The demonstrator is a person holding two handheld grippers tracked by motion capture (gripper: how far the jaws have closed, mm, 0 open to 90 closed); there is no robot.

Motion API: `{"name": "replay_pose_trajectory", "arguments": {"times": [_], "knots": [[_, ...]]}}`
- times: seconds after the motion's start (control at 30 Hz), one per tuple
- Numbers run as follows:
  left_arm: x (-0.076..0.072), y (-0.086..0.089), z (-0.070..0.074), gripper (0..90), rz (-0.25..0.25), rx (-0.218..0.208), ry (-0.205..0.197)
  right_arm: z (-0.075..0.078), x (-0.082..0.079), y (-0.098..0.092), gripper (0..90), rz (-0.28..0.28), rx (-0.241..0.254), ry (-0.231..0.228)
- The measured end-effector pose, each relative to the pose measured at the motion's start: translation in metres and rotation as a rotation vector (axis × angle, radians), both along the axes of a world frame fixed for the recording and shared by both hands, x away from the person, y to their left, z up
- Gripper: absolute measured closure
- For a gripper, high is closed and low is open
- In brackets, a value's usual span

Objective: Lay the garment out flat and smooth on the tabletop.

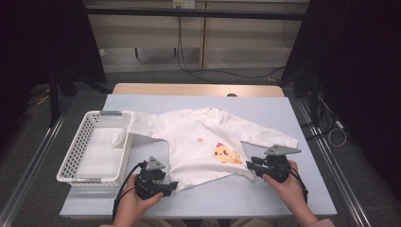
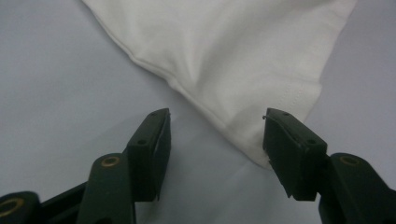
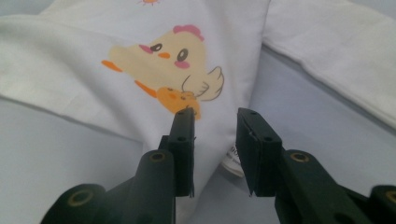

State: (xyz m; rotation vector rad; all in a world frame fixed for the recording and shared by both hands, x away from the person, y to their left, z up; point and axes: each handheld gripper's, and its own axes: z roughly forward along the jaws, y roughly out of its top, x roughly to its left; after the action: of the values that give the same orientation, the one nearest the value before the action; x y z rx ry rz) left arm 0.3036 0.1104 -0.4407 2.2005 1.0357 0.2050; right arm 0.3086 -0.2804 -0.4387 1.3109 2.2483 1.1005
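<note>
Risk is highest at the near hem of the shirt (image 1: pixel 198 142), which lies spread flat on the desk (image 1: pixel 265 194) with its chick print facing up. The left claw (image 1: pixel 171 186) sits at the near left hem corner with its jaws apart; in the left gripper view that corner lies between the pads without being pressed. If this claw closes too far back, it may catch only the tip, and the cloth could slip out on lifting. The right claw (image 1: pixel 251 164) sits at the near right hem corner, jaws parted by a narrow gap, with the hem and a small label (image 3: pixel 232 161) between them but not clamped. Closing here may grip one layer only, or the label alone, so the shirt would hang unevenly. Uneven timing between the two claws could drag the shirt sideways and crease it. Farther left, one sleeve (image 1: pixel 124 132) drapes over the rim of the white basket (image 1: pixel 71 156); pulling the shirt could tug the basket or snag the sleeve on its rim.
</note>
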Motion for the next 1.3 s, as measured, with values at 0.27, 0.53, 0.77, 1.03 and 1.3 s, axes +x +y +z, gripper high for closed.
{"name": "replay_pose_trajectory", "arguments": {"times": [0.27, 0.53, 0.77, 1.03, 1.3], "knots": [[-0.003, -0.01, 0.0, 69.7, -0.006, 0.026, -0.005, -0.013, 0.002, 0.003, 69.5, 0.019, -0.046, 0.038], [-0.003, -0.014, 0.001, 88.8, -0.012, 0.007, 0.039, -0.014, 0.001, 0.008, 86.5, 0.048, -0.041, 0.042], [0.002, 0.001, 0.011, 89.1, -0.027, -0.036, 0.104, -0.012, -0.001, 0.004, 90.0, 0.05, -0.025, 0.037], [0.003, 0.027, 0.032, 89.2, -0.012, -0.092, 0.089, -0.006, -0.007, 0.005, 90.0, 0.071, -0.007, 0.031], [0.0, 0.048, 0.034, 89.2, 0.016, -0.1, 0.095, -0.004, -0.019, 0.017, 90.0, 0.13, -0.003, 0.042]]}}
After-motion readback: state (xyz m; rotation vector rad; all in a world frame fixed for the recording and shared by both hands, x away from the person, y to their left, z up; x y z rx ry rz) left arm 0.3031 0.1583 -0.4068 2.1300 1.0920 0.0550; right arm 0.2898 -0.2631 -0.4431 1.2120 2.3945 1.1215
